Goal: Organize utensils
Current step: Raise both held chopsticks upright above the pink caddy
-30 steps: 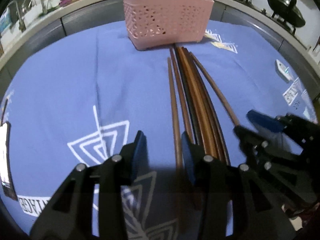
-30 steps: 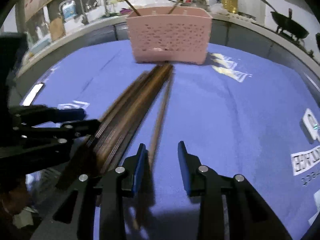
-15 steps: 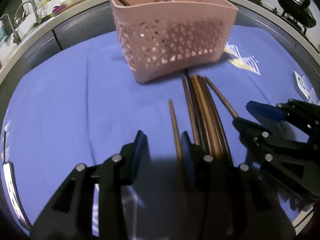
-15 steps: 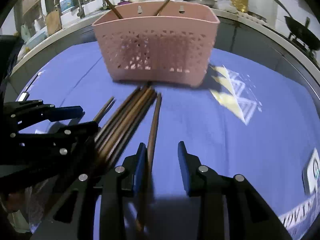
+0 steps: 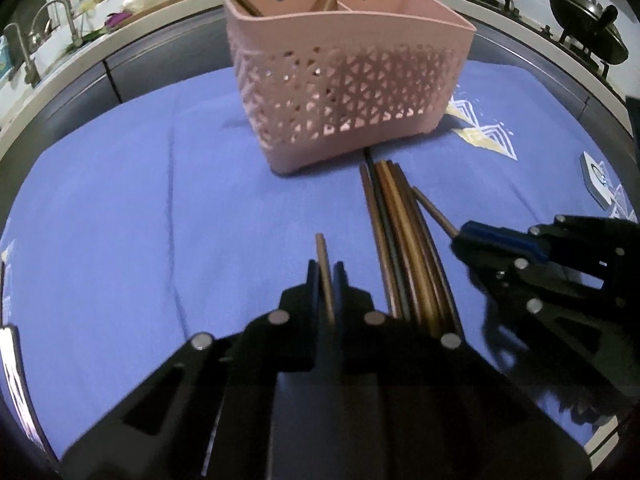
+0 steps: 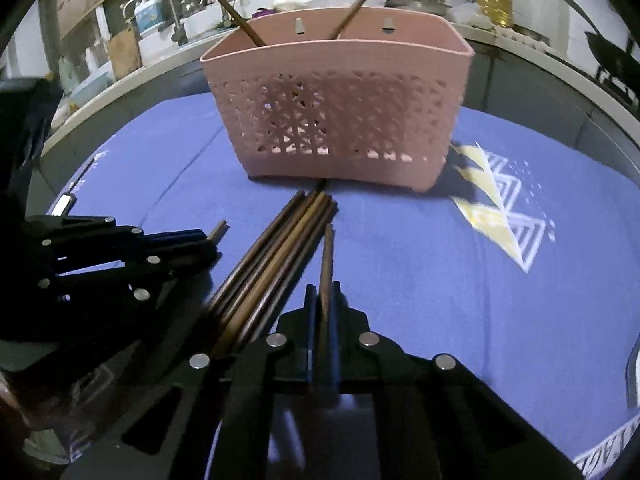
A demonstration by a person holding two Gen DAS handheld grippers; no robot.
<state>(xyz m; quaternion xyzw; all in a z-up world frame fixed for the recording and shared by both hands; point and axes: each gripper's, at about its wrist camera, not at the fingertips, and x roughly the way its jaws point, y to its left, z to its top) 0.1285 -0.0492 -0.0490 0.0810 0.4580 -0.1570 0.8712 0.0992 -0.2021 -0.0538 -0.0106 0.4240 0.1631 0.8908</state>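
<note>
On blue cloth (image 5: 120, 216), both claws clenched on single chopsticks, left claw (image 5: 327, 276), right claw (image 6: 324, 300), tips toward pink basket (image 6: 340, 120).

Pink lattice-patterned basket (image 5: 352, 92), brown chopsticks (image 5: 404, 248), blue cloth (image 5: 120, 208) with white-and-yellow triangle motifs (image 6: 500, 204)

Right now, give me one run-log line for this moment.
left gripper: shut on a chopstick | right gripper: shut on another chopstick | bundle on cloth | pink basket ahead
</note>
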